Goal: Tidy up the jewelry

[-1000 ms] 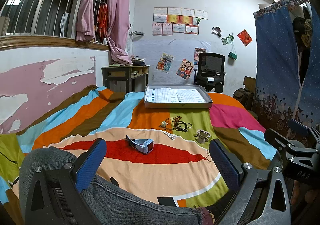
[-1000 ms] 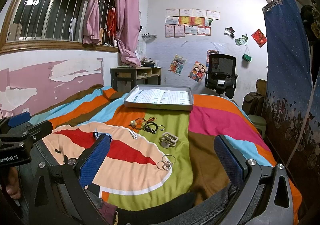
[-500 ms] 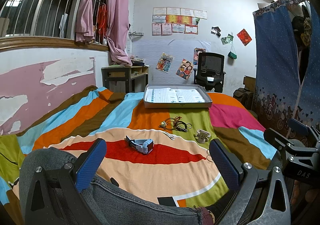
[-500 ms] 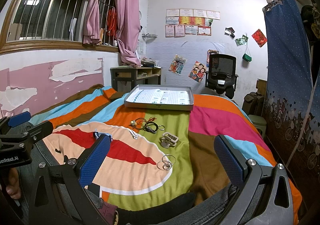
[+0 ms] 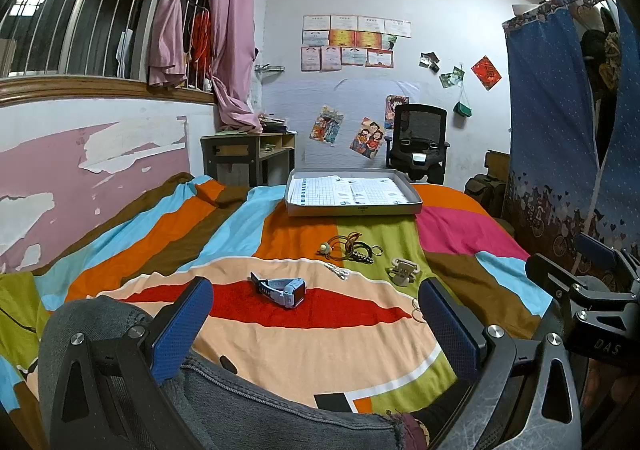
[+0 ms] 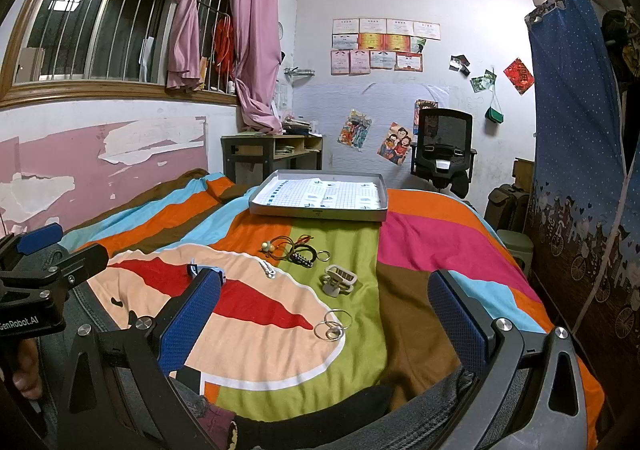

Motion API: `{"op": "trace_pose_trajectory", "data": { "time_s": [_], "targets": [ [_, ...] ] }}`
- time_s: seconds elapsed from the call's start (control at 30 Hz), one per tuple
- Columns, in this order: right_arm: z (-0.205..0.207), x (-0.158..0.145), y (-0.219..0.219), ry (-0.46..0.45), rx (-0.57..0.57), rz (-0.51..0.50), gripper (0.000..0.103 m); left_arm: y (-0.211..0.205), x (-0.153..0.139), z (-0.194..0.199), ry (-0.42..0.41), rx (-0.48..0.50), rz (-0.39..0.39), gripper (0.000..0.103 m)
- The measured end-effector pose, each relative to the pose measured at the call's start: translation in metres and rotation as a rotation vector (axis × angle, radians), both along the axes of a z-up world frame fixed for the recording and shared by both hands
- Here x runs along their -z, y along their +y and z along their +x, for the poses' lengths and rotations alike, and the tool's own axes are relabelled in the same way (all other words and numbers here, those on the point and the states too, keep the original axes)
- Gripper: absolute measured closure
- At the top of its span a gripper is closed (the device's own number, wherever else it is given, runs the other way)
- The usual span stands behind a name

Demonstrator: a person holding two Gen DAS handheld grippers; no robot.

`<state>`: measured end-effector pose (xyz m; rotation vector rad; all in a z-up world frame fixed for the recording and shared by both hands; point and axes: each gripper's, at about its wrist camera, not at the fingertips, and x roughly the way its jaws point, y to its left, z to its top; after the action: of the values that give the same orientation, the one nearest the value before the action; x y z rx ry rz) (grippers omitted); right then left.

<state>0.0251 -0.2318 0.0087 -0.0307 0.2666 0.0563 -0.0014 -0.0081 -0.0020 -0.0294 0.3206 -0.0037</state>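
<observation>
Both jaws wide, jewelry point(image 6: 298, 250) on bedspread point(image 6: 420, 242)

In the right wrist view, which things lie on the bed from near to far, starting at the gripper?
Two metal rings → beige hair claw → tangle of cords and key rings → grey tray.

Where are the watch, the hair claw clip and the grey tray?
watch point(image 5: 289, 289): left wrist view, on its face.
hair claw clip point(image 6: 339, 280): right wrist view, on its body.
grey tray point(image 6: 316, 212): right wrist view, on its front wall.
</observation>
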Motion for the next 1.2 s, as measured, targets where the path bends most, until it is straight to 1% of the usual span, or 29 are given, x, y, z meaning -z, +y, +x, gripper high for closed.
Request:
{"op": "trace_pose_trajectory", "data": {
  "time_s": [1.1, 1.2],
  "targets": [
    [0.001, -0.0006, -0.0027, 0.003, 0.004, 0.001, 0.001, 0.0006, 0.0003, 0.0002, -0.001, 0.002, 0.003, 0.0],
    [0.0019, -0.0031, -0.0039, 0.006, 0.004, 0.008, 0.001, -0.0006, -0.0006, 0.0036, 0.019, 0.002, -0.005, 0.0]
  ]
}}
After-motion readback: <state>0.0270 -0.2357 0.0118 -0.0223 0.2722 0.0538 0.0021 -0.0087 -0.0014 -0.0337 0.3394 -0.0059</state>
